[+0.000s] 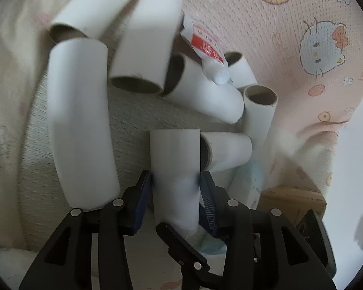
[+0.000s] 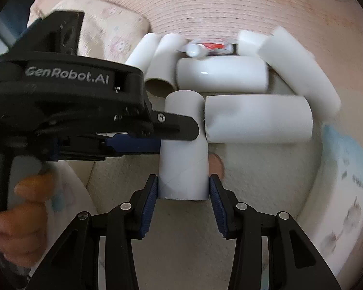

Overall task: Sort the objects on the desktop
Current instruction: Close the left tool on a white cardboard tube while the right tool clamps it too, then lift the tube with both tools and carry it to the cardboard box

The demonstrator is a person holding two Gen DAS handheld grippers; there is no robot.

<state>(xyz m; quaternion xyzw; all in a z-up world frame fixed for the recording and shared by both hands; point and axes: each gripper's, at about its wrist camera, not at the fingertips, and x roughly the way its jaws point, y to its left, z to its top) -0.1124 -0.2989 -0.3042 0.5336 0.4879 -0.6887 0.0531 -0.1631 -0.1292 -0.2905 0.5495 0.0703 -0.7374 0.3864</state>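
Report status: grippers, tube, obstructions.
Left gripper shut on tube. Right gripper brackets the same tube's near end, contact unclear. Loose tubes crowd it on the right; glue tube lies atop the pile.

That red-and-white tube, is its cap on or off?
On, it seems: the red-and-white tube ends in a white cap, resting atop the cardboard rolls. The pictures are blurry, so not certain.

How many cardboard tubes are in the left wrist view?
8: held tube in the left hand-held gripper; one right of it; long one left; two at top; three by the glue. Others may be hidden.
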